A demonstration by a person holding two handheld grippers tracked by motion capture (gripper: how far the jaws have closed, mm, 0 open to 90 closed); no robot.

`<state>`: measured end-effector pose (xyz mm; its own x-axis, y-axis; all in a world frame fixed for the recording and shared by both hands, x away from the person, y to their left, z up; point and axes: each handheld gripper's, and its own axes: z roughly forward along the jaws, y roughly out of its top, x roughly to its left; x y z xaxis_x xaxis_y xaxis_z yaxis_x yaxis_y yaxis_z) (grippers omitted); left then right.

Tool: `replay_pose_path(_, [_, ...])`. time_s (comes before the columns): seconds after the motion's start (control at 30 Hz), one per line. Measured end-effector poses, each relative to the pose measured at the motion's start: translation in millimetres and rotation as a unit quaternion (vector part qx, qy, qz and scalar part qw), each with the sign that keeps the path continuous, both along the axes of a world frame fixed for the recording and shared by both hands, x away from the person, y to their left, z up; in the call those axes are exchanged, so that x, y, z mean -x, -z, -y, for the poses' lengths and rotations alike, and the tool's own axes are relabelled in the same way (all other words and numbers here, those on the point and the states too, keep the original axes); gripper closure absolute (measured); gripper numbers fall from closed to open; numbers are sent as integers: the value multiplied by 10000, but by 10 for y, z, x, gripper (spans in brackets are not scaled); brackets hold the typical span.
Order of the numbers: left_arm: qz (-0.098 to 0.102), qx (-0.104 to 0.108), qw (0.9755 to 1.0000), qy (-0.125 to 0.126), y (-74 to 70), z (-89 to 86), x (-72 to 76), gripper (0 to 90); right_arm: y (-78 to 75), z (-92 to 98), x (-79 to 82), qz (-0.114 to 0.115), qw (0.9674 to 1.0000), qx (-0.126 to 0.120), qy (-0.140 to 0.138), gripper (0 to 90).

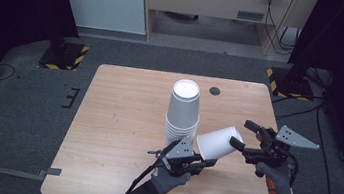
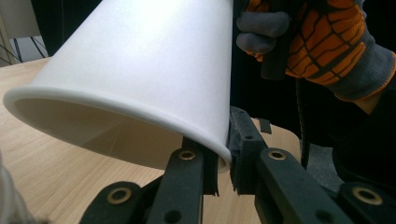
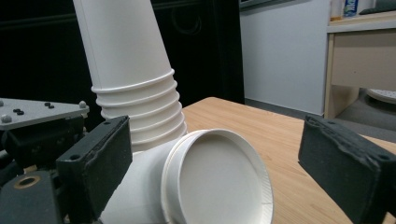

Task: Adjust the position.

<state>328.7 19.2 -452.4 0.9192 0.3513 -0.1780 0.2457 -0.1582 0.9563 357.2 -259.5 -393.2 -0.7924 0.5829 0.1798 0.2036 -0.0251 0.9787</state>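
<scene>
High view: the left gripper is clamped on the rim of a tipped paper cup at lower centre, just right of the upside-down cup stack. The right gripper stands released, jaws spread either side of the cup's base. Bare table fills the left half, with the near edge close below the hands. The stack's foot is hidden behind the left gripper.

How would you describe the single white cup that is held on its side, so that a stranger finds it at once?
Start at the wooden table and find the tall stack of upside-down cups near its middle. Just right of its foot, nearer the person, is the single cup. Unlike the stacked ones, it lies tilted on its side in the air, its rim pinched by the left gripper, its bottom facing the open right gripper.
</scene>
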Motion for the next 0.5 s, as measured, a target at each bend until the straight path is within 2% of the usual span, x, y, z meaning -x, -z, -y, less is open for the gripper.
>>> replay_pose_path(0.37, [5,-109,9999,52,-6,-59,9,828,-162,-22,-81,-12,9995,236,-195,129])
replay_pose_path(0.5, [-12,-120,9999,104,5,-54,8,828,-201,-44,-95,16,9984,373,-427,143])
